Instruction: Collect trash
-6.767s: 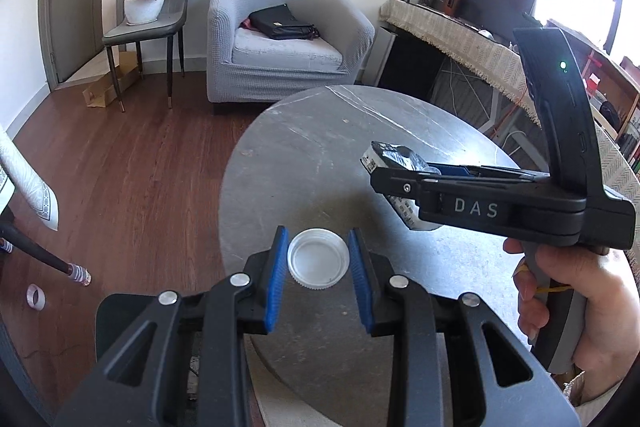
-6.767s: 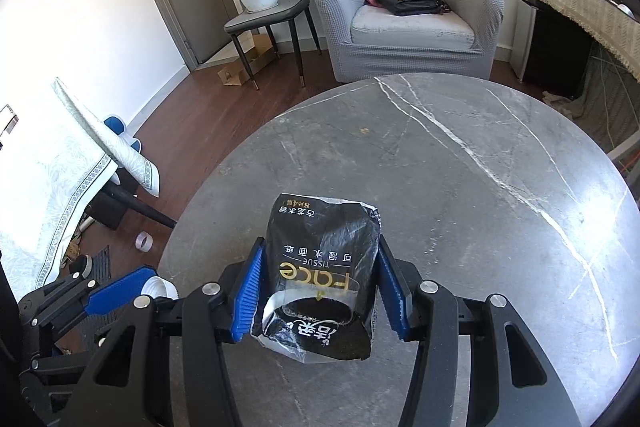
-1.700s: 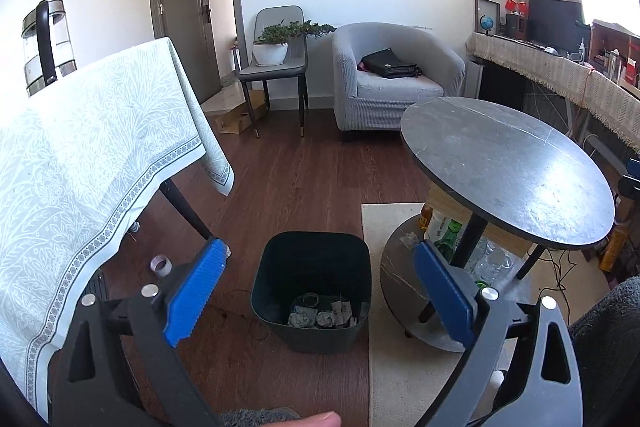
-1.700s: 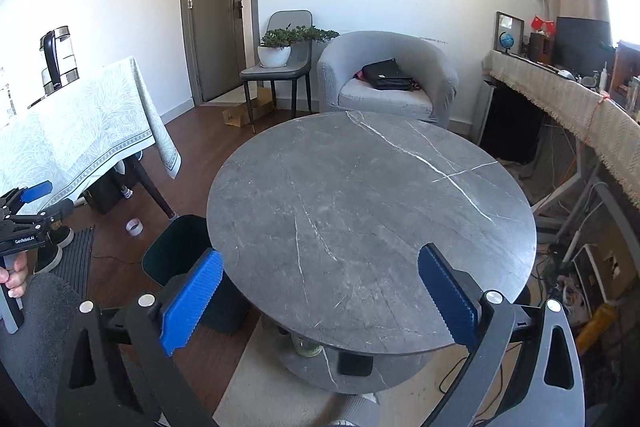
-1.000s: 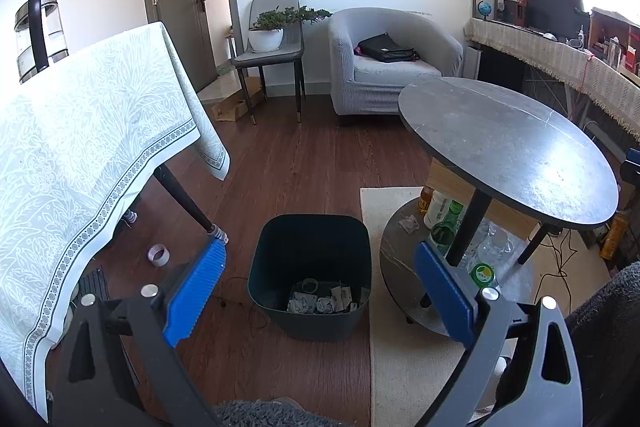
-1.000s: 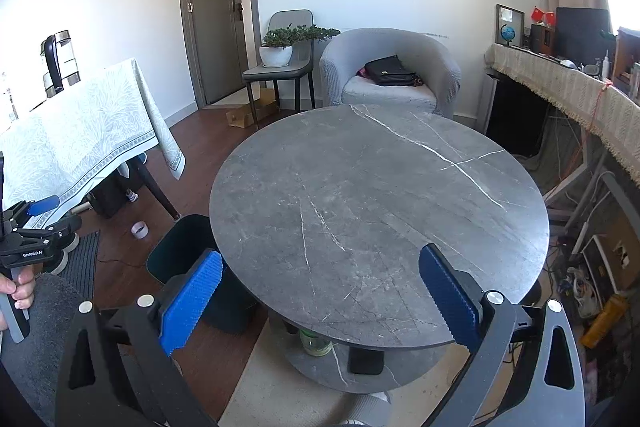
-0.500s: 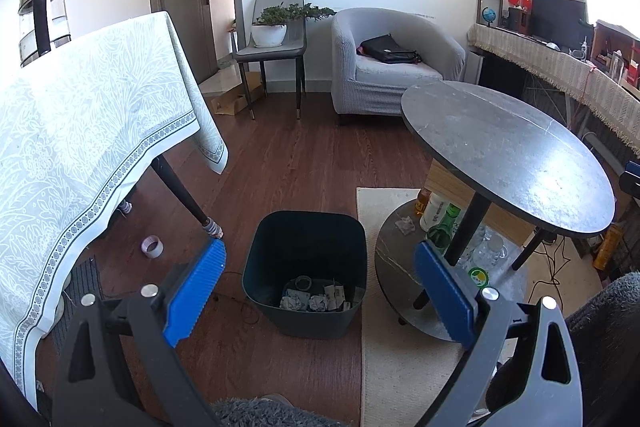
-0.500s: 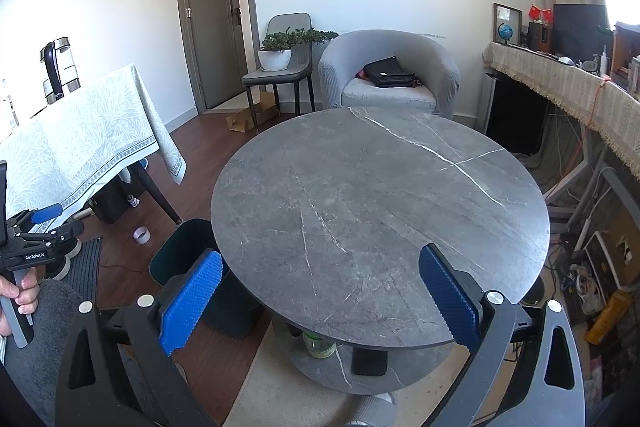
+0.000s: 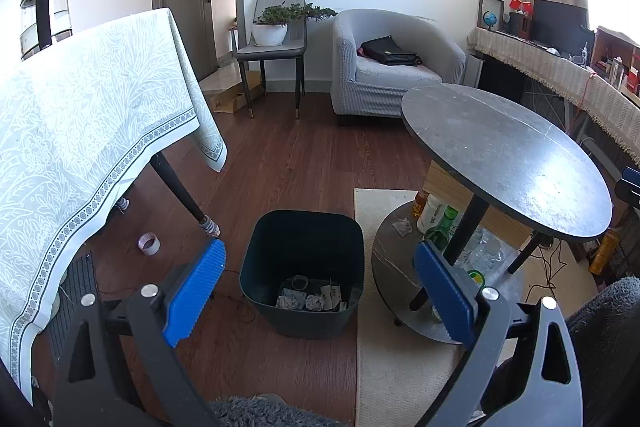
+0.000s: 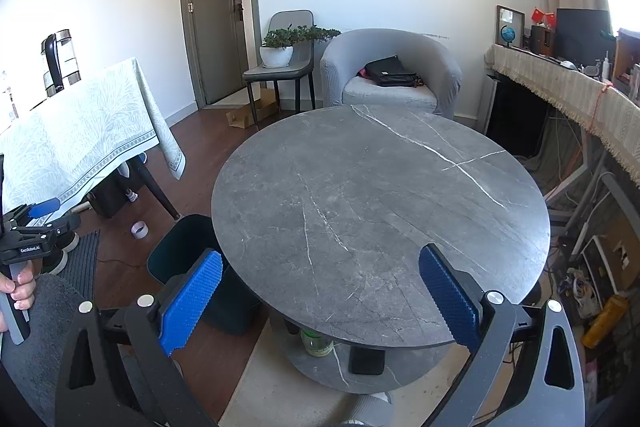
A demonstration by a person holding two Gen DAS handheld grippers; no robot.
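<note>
A dark green trash bin (image 9: pixel 304 247) stands on the wood floor beside the round grey marble table (image 9: pixel 500 155); crumpled paper and scraps (image 9: pixel 312 297) lie in its bottom. My left gripper (image 9: pixel 320 291) is open and empty, held high above the bin. My right gripper (image 10: pixel 320 297) is open and empty, above the near edge of the marble table top (image 10: pixel 380 203), which is bare. The bin (image 10: pixel 180 251) shows partly under the table's left edge in the right wrist view, and the left gripper (image 10: pixel 36 215) shows at the far left there.
A table with a pale green cloth (image 9: pixel 80 131) stands left. A tape roll (image 9: pixel 149 243) lies on the floor. Bottles (image 9: pixel 440 223) sit on the round table's lower shelf (image 9: pixel 384 251). A cream rug (image 9: pixel 396 367), grey armchair (image 9: pixel 392 67) and chair with a plant (image 9: pixel 276 31) lie beyond.
Since 6.8 s ago both grippers let go of the bottle cap and the black tissue wrapper and opened wide. Over the last second both views tilted up slightly; the grippers stayed open.
</note>
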